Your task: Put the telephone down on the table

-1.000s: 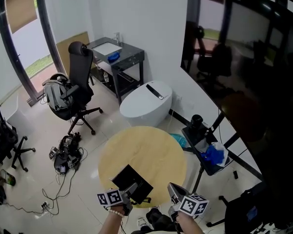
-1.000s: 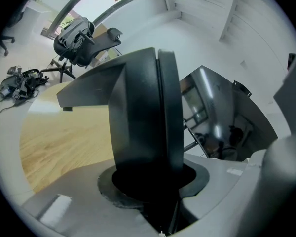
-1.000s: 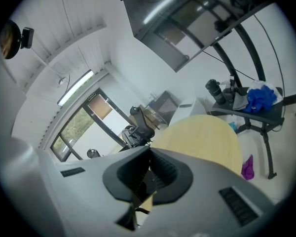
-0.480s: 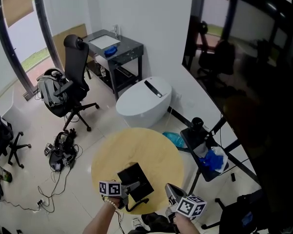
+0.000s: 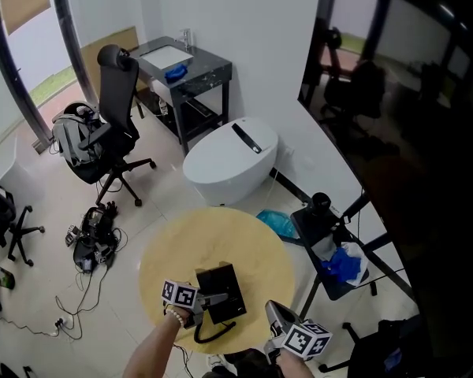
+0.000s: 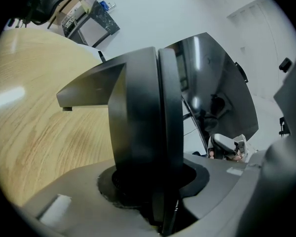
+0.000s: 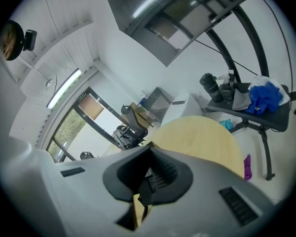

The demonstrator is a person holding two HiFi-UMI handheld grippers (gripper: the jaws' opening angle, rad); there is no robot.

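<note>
The left hand-held gripper [image 5: 213, 298] and the right hand-held gripper [image 5: 275, 313] are each cased in a smooth light-grey shell, and a white cube [image 5: 180, 295] printed with black square markers is carried on each. A dark rounded recess [image 7: 121, 177] is set into the shell around the jaws, and the right pads [image 7: 161, 175] are black and ribbed. Small dark rectangular labels [image 7: 238, 204] are borne on the right shell. A pale band [image 5: 172, 315] is worn at the left wrist.

Round table [image 5: 248, 242] of pale smooth wood, telephone [image 5: 225, 290] of black matt plastic, white toilet [image 5: 221, 164] smooth and shiny, office chair [image 5: 114, 93] of black cloth, floor [image 5: 154, 195] of pale glossy tiles.
</note>
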